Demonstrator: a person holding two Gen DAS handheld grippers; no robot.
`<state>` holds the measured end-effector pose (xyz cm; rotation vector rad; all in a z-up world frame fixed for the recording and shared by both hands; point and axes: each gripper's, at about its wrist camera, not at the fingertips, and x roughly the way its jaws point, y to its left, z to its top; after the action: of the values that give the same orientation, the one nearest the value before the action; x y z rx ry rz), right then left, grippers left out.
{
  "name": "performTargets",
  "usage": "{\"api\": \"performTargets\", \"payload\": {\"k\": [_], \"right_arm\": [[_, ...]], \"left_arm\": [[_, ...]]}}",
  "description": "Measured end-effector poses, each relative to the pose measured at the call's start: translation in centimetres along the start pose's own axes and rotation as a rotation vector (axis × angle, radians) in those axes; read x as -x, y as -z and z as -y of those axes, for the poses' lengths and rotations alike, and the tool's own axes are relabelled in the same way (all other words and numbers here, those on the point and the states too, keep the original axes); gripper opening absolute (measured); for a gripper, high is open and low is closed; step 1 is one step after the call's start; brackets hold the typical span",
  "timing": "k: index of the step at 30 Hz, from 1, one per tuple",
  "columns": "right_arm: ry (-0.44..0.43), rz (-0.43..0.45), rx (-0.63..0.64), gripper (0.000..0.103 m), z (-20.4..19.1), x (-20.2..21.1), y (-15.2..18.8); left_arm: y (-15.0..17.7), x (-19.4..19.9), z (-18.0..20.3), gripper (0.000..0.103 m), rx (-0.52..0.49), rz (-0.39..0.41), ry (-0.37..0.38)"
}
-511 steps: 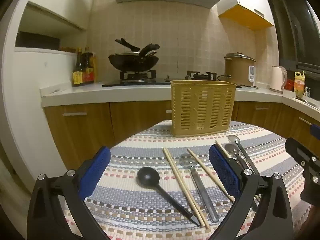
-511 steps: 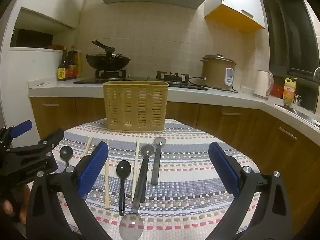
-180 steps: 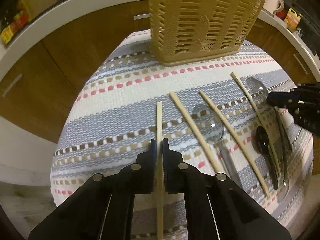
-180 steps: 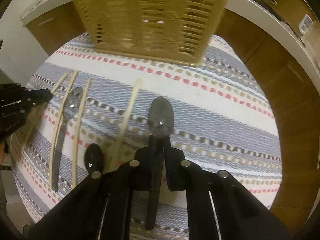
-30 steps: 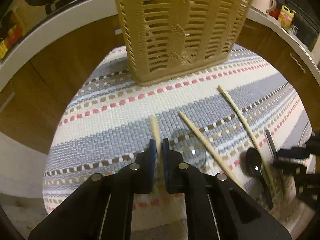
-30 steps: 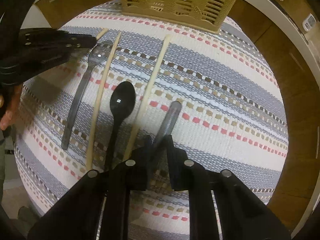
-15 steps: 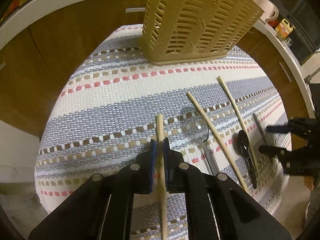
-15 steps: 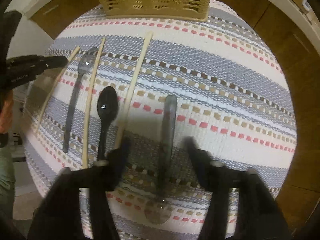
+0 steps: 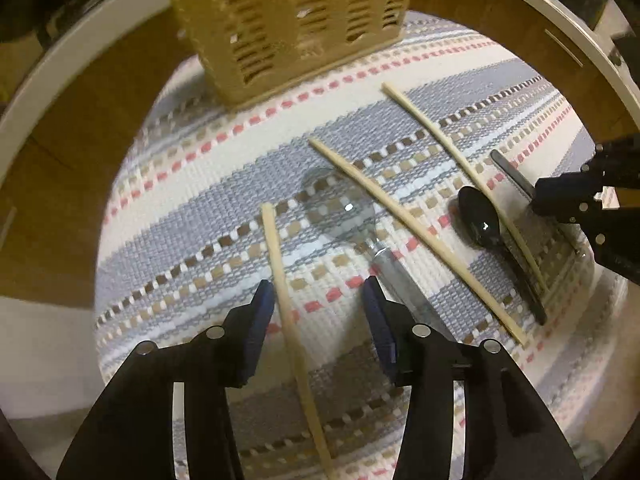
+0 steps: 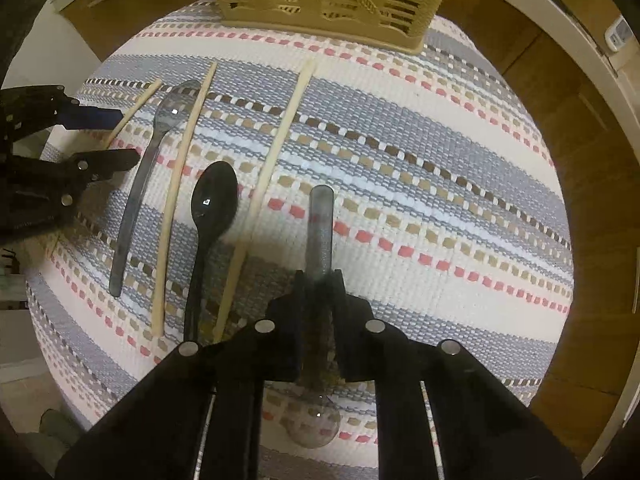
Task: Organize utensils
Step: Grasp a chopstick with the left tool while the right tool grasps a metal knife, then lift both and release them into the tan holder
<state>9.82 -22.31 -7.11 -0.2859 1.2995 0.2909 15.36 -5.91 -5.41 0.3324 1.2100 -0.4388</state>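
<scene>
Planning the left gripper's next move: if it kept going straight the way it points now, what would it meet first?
Probably the striped tablecloth, since the open left gripper tilts downward with a chopstick between its fingers. Depth is unclear.

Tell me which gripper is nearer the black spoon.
Right. The right gripper, shut on the grey spoon, sits just beside the black spoon. The left gripper is open around a chopstick, two utensils farther away.

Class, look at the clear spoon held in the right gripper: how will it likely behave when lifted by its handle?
The clear spoon looks like thin plastic, so probably light and stiff. The right gripper grips mid-handle, bowl hanging behind the fingers, so it may pivot. Its glossy surface suggests some slip.
</scene>
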Motion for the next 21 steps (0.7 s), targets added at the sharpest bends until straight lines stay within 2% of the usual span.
{"api": "performTargets", "payload": {"k": [3, 4, 5, 8, 10, 15, 21], "right_arm": [[-0.04, 0.013, -0.021, 0.01, 0.6, 0.0, 0.2], [-0.057, 0.022, -0.025, 0.01, 0.8, 0.1, 0.3], [-0.082, 0.035, -0.027, 0.01, 1.1, 0.4, 0.5], [-0.127, 0.103, -0.032, 0.01, 1.5, 1.8, 1.0], [-0.141, 0.153, -0.03, 0.01, 1.9, 3.2, 1.4], [-0.198, 0.319, -0.051, 0.01, 3.7, 7.7, 1.3], [-0.239, 0.588, -0.098, 0.01, 5.5, 13.4, -0.7]], "left_arm": [[0.2, 0.1, -0.6, 0.023, 0.037, 0.01, -0.015], [0.3, 0.3, -1.0, 0.005, 0.055, 0.017, -0.015], [0.3, 0.3, -1.4, 0.004, 0.065, 0.019, -0.03], [0.7, 1.0, -2.8, 0.003, 0.118, 0.073, 0.064], [1.2, 2.6, -4.4, 0.003, 0.166, 0.15, 0.102], [1.0, 8.7, -6.0, 0.003, 0.267, 0.414, 0.162], [-0.3, 15.9, -5.1, 0.004, 0.3, 0.723, 0.12]]}}
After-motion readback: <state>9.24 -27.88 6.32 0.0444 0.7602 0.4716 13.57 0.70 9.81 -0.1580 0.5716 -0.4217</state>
